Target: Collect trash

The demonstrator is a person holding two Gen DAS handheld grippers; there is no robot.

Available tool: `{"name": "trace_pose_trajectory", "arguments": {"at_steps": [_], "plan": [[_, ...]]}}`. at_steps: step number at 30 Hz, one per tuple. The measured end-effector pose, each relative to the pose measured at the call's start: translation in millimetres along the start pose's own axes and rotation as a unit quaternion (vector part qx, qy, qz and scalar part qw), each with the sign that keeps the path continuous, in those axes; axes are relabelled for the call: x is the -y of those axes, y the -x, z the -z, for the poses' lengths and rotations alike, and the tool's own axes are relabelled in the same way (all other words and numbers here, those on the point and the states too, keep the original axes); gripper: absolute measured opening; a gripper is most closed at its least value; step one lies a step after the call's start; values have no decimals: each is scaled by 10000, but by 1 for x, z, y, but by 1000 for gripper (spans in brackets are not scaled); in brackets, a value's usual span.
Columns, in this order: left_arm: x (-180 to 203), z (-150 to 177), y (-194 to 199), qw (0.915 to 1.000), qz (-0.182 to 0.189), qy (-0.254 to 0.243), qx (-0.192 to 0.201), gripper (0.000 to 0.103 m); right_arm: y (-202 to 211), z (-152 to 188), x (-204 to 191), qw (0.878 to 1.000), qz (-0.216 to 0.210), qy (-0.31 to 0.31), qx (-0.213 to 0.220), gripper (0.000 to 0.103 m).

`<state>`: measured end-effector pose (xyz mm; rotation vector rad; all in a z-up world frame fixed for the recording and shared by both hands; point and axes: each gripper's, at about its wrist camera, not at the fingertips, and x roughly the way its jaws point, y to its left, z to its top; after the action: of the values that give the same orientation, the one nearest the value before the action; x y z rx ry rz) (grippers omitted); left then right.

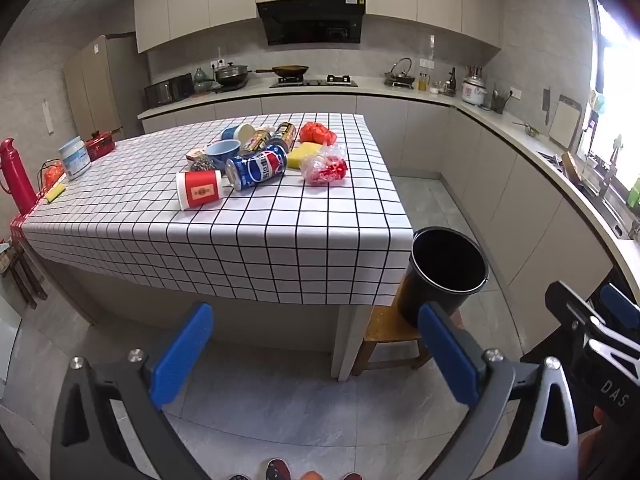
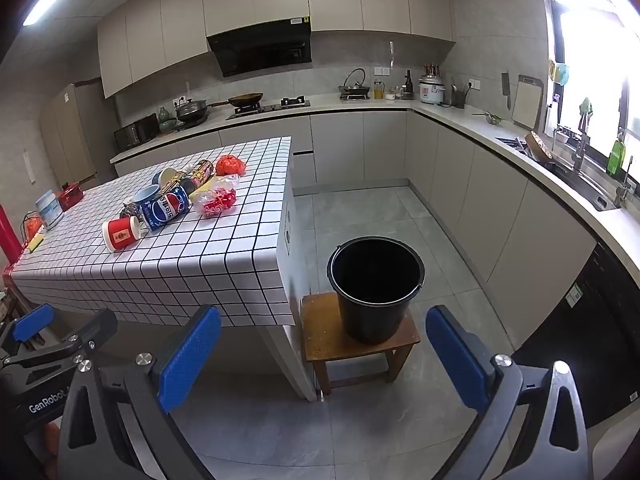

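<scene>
Standing well back from the table [image 1: 248, 248], both grippers are held over the tiled floor with nothing between their blue pads: the left gripper [image 1: 316, 356] is seen spread wide, and the right gripper [image 2: 324, 356] is likewise spread wide and empty. The table is covered by a white cloth with a black grid, and the trash is gathered in a loose cluster toward its far right corner. Nearest the front edge a red paper cup [image 1: 200, 194] is laid on its side, with a blue Pepsi can [image 1: 256, 168] lying just beside it, apparently touching it. Behind these a blue bowl [image 1: 223, 151], a second tipped blue-and-white cup [image 1: 238, 133] and two dark printed cans [image 1: 276, 134] are packed close together. A yellow sponge [image 1: 306, 154] is placed beside the cans, and a clear plastic bag with red contents [image 1: 324, 166] is set at the cluster's right side, toward the right edge. An orange-red bag [image 1: 316, 133] is left nearest the far edge. Along the left edge a white tub [image 1: 75, 158] and a small red box [image 1: 100, 146] are kept apart from the trash. A black bucket [image 2: 376, 288] is stood upright on a low wooden stool [image 2: 320, 340] just beyond the table's near right corner, and its inside looks dark and bare.
</scene>
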<state>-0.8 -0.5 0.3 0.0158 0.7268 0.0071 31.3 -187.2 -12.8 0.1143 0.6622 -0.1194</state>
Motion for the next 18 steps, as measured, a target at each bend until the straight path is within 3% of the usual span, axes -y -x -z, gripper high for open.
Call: {"name": "trace_pose_trajectory", "arguments": {"at_steps": [18], "plan": [[0,-6,2,10000,61,31,-46,103,1,-4,-1,10000,-3,26,28,103]]}}
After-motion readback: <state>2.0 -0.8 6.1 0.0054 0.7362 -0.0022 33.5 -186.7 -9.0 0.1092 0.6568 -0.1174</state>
